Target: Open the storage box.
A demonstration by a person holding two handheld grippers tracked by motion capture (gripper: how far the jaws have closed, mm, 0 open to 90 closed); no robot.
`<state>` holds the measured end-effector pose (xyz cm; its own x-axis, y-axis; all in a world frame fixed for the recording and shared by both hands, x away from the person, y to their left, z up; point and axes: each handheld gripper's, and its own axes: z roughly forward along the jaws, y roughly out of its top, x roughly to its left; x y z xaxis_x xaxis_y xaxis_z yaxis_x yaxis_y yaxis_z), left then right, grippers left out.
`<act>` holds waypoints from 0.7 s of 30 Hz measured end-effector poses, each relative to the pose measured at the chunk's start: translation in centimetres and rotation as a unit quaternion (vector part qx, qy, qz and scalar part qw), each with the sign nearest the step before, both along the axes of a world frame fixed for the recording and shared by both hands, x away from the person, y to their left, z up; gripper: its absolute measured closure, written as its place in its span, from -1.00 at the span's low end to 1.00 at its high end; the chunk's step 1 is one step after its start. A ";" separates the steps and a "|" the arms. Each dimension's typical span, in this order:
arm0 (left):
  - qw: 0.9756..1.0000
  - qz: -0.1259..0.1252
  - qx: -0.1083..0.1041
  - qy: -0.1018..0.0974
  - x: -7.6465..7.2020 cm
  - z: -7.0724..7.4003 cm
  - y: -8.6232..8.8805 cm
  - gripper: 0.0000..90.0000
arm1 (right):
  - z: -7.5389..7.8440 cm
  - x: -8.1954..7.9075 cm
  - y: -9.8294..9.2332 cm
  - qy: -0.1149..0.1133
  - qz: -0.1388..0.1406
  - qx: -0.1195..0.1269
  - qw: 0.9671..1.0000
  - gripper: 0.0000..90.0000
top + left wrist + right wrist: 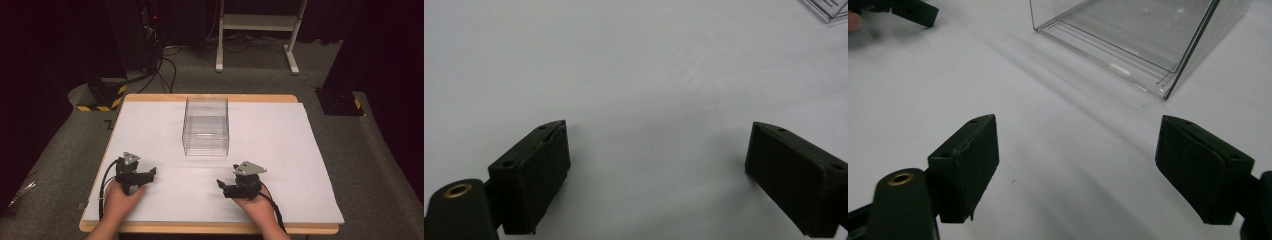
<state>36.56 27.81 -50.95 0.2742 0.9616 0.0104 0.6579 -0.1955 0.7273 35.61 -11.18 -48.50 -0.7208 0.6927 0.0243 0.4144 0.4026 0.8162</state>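
Clear, square-sided plastic box (205,126), open at the top and empty, stands upright on the white sheet-covered worktop (280,150), ahead of both grippers and roughly between them, well apart from each. In the right gripper view the box (1133,35) sits beyond the jaws, up and to the right, its near bottom edge and corner sharp against the white surface. The left gripper (150,173), black with a grey three-cornered plate on top, is held in the person's left hand (121,196) low over the worktop, jaws spread wide with nothing but bare white surface between them. The right gripper (221,186), of the same make, is held in the right hand (254,204), its jaws likewise wide apart and empty. Seen from the right gripper's camera, the left gripper (913,11) lies far off at the upper left.
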 end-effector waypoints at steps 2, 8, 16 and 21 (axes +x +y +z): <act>1.000 -0.001 0.001 0.000 0.0 0.0 0.0 -0.76 | 0.2 0.4 0.3 -0.002 0.001 -0.002 1.000 -0.65; 1.000 -0.001 0.001 0.000 0.0 0.0 0.0 -0.76 | 0.9 1.6 1.6 -0.014 -0.004 0.002 1.000 -0.65; 1.000 -0.001 0.001 0.000 0.0 0.0 0.0 -0.76 | 1.7 2.9 3.2 -0.022 -0.005 0.015 1.000 -0.57; 1.000 -0.001 0.001 0.000 0.0 0.0 0.0 -0.76 | 2.2 3.8 3.9 -0.034 -0.008 0.027 0.999 -0.49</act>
